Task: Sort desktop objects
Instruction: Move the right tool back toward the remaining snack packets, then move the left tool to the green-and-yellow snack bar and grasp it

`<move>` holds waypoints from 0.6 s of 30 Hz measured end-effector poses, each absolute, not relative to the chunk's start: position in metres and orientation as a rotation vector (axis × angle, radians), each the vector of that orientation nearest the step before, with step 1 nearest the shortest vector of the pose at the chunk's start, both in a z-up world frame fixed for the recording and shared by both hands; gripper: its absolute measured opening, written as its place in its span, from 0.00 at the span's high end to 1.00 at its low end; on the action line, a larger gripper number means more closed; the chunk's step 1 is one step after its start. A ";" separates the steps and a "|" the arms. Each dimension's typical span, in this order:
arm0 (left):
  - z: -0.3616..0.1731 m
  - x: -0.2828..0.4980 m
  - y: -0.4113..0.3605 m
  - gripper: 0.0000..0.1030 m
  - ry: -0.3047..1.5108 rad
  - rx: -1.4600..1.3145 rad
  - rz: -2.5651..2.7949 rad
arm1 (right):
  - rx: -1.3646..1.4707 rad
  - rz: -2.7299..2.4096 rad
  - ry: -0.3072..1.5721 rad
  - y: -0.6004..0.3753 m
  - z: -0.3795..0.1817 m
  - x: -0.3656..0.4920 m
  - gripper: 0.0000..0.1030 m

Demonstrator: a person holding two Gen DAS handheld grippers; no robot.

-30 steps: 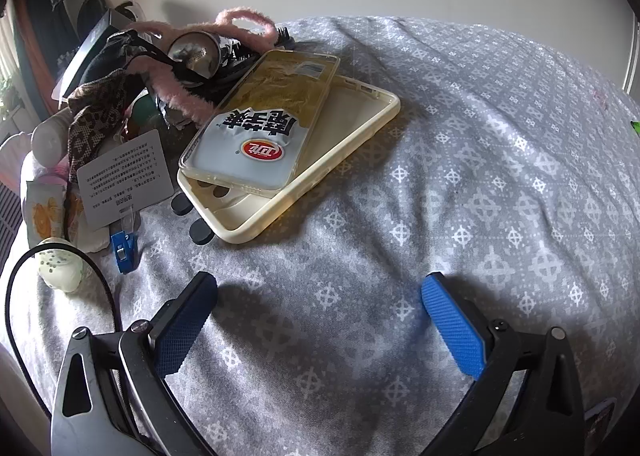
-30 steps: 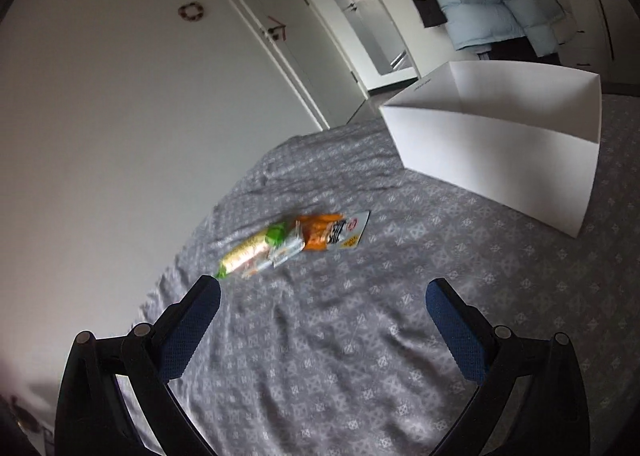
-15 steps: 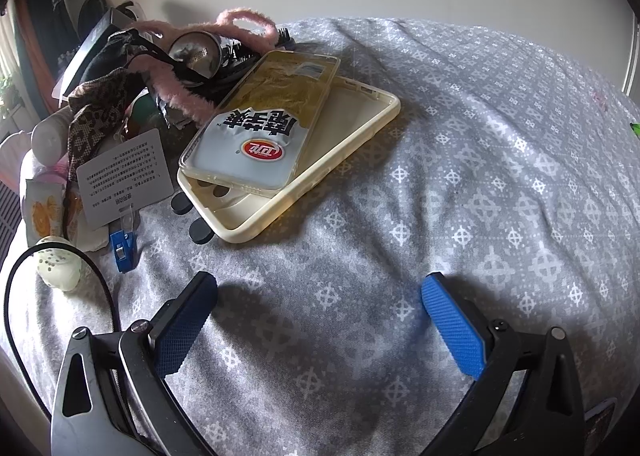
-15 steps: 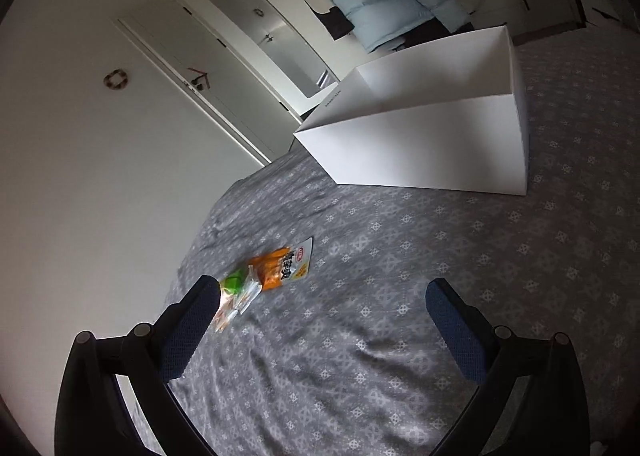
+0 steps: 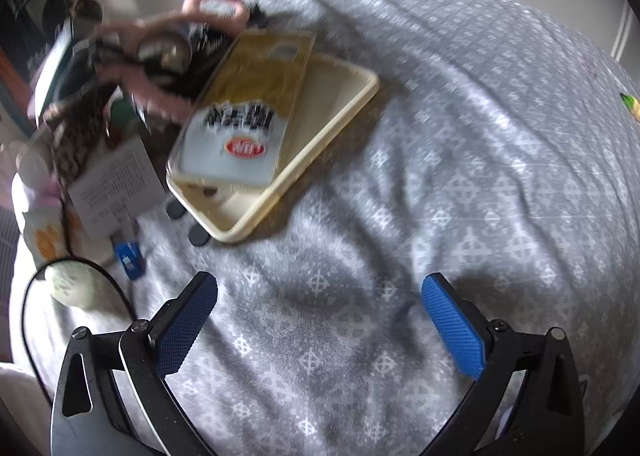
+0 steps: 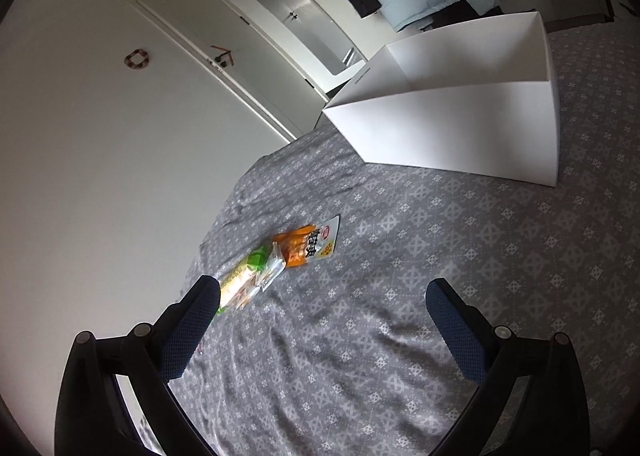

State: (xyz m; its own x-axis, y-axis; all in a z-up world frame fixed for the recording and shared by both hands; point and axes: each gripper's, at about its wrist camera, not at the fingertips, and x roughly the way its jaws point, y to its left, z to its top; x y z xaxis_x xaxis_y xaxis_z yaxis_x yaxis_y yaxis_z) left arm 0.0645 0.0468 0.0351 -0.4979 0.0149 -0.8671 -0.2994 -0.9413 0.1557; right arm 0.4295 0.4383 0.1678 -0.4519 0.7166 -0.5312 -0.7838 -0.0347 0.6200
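Since the white cardboard box at the far right of the grey patterned cloth shows only bare walls inside, sorting looks barely begun. The right gripper hangs with its jaws apart and empty, 2 snack packets in reach: a green-and-yellow one beside its left finger and an orange one just beyond. The left gripper is likewise spread wide, holding nothing. Ahead of it, a printed clear phone case lies on a cream phone case, with a blurred heap including a pink fuzzy band at far left. All remain unsorted.
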 end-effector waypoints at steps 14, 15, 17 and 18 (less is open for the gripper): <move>0.101 0.092 0.134 0.00 0.615 -1.190 2.472 | -0.220 1.782 1.023 0.436 0.165 0.401 0.00; 0.111 0.097 0.151 0.00 0.609 -1.153 2.452 | -0.210 1.778 1.037 0.437 0.165 0.403 0.00; 0.126 0.105 0.181 0.00 0.594 -1.087 2.413 | -0.200 1.768 1.070 0.440 0.162 0.405 0.00; 0.131 0.109 0.195 0.00 0.587 -1.063 2.394 | -0.203 1.768 1.089 0.443 0.160 0.405 0.00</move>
